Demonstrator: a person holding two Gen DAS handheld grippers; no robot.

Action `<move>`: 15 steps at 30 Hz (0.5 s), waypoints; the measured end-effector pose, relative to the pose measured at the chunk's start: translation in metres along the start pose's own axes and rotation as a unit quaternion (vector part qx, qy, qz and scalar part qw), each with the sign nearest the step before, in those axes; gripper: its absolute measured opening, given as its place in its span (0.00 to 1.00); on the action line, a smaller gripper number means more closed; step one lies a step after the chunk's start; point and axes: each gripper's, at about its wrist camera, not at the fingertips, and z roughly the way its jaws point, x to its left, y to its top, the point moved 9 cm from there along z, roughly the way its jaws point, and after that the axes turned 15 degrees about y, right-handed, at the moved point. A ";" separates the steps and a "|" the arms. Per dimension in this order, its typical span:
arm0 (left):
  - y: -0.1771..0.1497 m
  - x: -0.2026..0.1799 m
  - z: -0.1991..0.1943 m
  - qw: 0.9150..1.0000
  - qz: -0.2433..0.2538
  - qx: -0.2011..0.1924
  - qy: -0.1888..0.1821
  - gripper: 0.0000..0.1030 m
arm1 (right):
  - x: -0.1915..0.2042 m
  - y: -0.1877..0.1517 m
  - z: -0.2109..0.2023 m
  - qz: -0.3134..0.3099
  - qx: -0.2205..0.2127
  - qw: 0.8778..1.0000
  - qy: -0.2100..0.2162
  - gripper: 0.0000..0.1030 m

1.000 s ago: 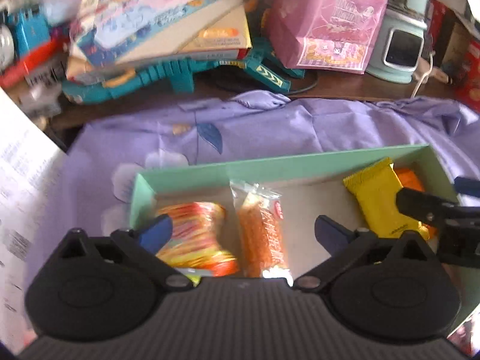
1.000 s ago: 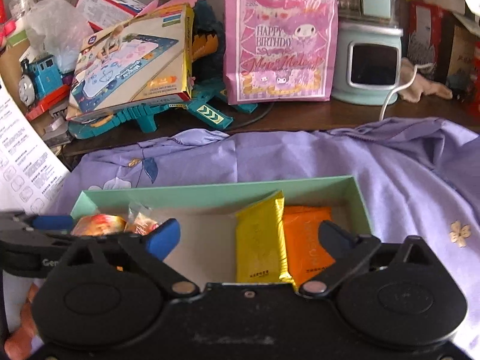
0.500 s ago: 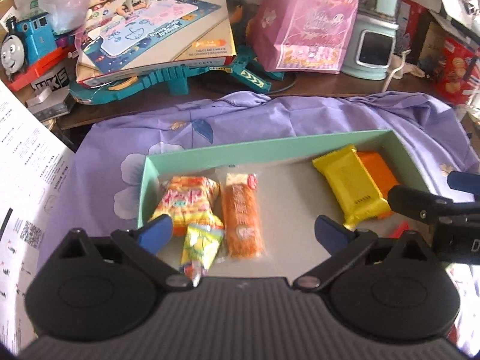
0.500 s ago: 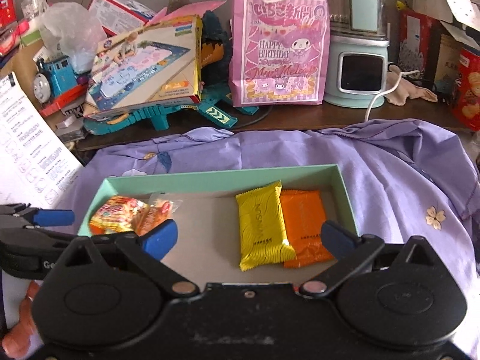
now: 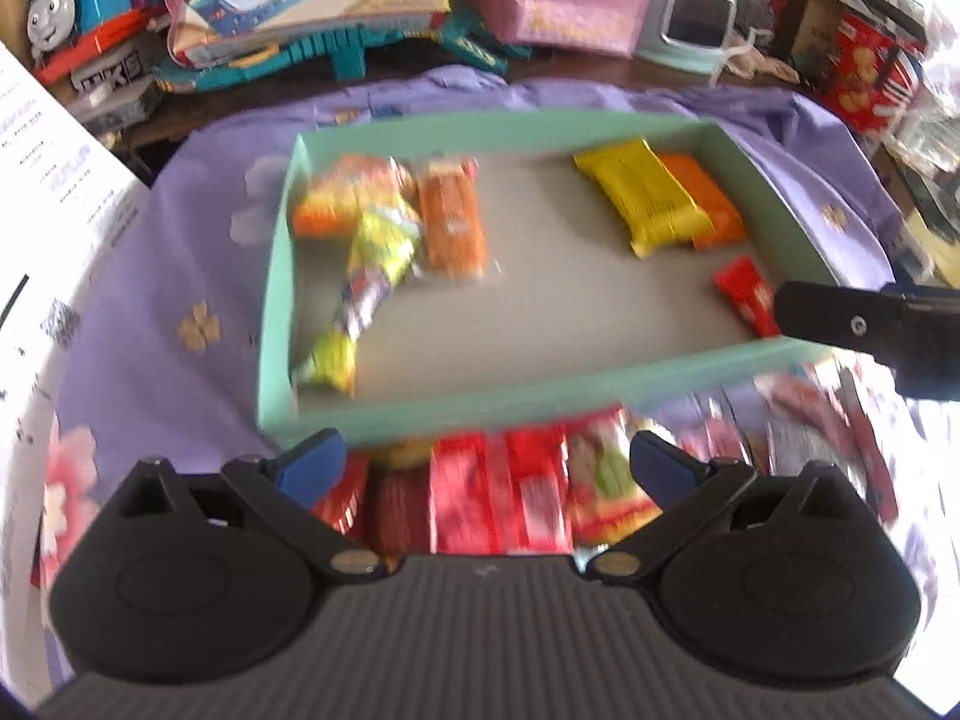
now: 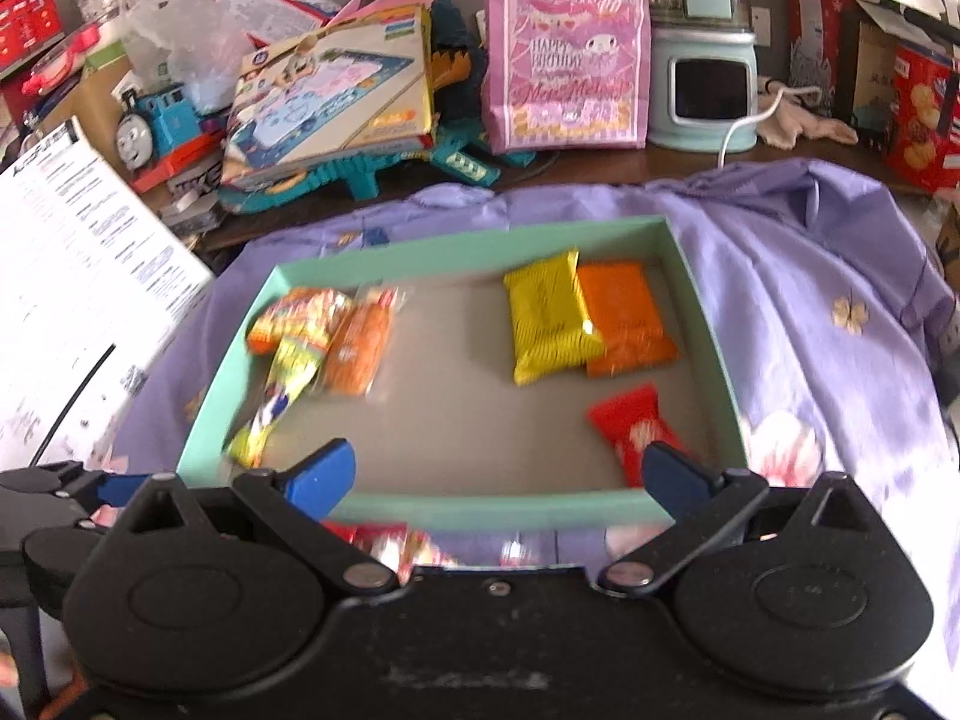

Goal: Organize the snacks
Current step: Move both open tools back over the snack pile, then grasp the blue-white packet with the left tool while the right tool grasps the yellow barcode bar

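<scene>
Snack packets, red foil (image 5: pixel 498 492), just outside mint cardboard tray (image 5: pixel 480 408): light, crinkly, slippery; pinch mid-body. Left gripper (image 5: pixel 480 468) & right gripper (image 6: pixel 498 474) both wide, empty.

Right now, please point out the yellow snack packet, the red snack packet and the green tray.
yellow snack packet (image 6: pixel 549 318), right wrist view, middle of wrapper.
red snack packet (image 6: pixel 630 423), right wrist view, upper wrapper.
green tray (image 6: pixel 480 507), right wrist view, near wall.
</scene>
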 end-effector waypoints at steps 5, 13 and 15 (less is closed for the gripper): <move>-0.037 -0.011 -0.008 1.000 0.013 0.015 -0.014 1.00 | 0.008 -0.035 -0.006 0.001 0.024 1.000 0.010 1.00; -0.075 -0.029 -0.008 0.998 0.031 0.042 -0.027 1.00 | 0.004 -0.080 -0.014 0.034 0.044 0.998 0.015 0.88; -0.081 -0.032 -0.005 0.998 0.030 0.051 -0.028 1.00 | 0.004 -0.088 -0.012 0.041 0.052 0.998 0.023 0.77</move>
